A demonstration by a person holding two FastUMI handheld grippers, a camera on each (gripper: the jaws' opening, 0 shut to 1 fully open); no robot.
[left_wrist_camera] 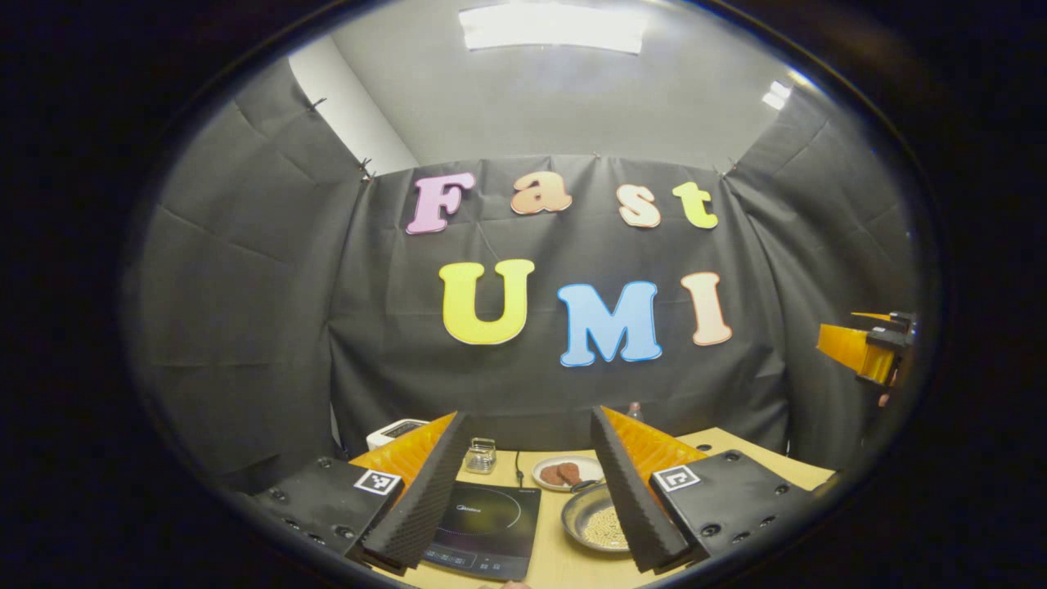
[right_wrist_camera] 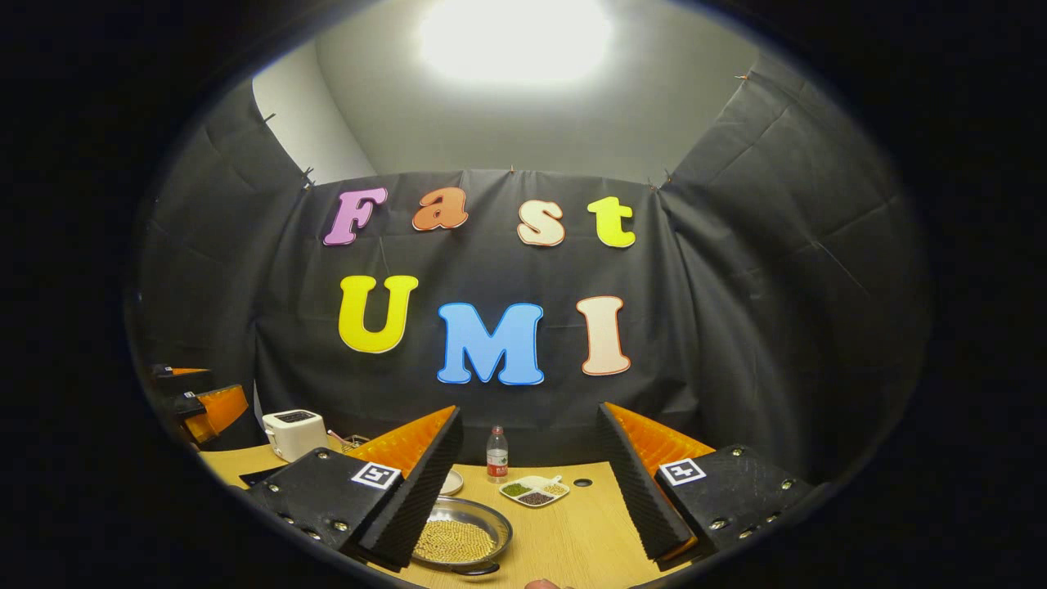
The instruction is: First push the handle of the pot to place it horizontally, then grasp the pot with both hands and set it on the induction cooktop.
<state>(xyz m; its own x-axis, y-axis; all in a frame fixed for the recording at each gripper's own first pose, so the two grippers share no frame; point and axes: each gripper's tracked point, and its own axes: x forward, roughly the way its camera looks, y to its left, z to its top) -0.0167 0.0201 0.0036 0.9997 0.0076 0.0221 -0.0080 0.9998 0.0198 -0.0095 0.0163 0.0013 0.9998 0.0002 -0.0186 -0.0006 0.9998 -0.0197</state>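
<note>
Holding grain, a shallow metal pot (right_wrist_camera: 460, 536) sits beside the induction cooktop (left_wrist_camera: 484, 523). Likely rigid, slippery, spill-prone; grip opposite rims. Left gripper (left_wrist_camera: 523, 491) and right gripper (right_wrist_camera: 527, 491) gape wide, empty.

Table (right_wrist_camera: 572, 532): pale wood grain. Pot (right_wrist_camera: 462, 536): silver metal, filled with yellow grains. Cooktop (left_wrist_camera: 487, 523): glossy black, thin white ring markings. Toaster (right_wrist_camera: 293, 432): white. Plate (left_wrist_camera: 566, 473): white, brown patties. Divided dish (right_wrist_camera: 534, 491): white, with green, dark and tan heaps. Bottle (right_wrist_camera: 496, 454): clear, red label.
</note>
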